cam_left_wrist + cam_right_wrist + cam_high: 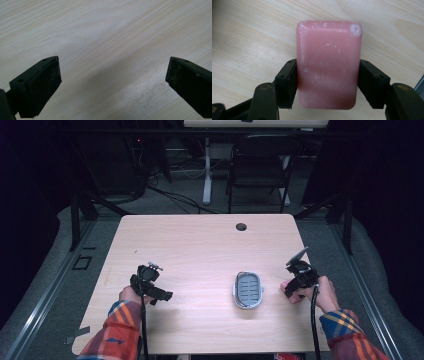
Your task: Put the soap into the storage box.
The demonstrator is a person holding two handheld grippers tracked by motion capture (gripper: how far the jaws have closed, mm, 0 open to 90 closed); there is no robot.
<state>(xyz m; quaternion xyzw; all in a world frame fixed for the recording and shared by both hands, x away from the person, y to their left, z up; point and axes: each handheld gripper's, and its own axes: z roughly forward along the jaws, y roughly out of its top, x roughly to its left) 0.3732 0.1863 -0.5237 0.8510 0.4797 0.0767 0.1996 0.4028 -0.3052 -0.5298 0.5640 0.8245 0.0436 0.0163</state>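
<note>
A pink bar of soap [329, 65] with white scuffs lies flat on the wooden table, its long sides between the two black jaws of my right gripper [328, 62], which is shut on it. In the high view the right gripper [300, 276] sits near the table's right edge, just right of an oval grey soap dish [248, 290] with a ribbed inside. My left gripper [152, 287] rests at the table's left. Its jaws stand wide open [112, 67] over bare wood with nothing between them.
The light wooden table [200, 245] has a round cable hole [241, 226] near its far edge. A black folding chair [260, 165] and a white desk leg [207, 170] stand beyond it. Plaid sleeves enter from the bottom.
</note>
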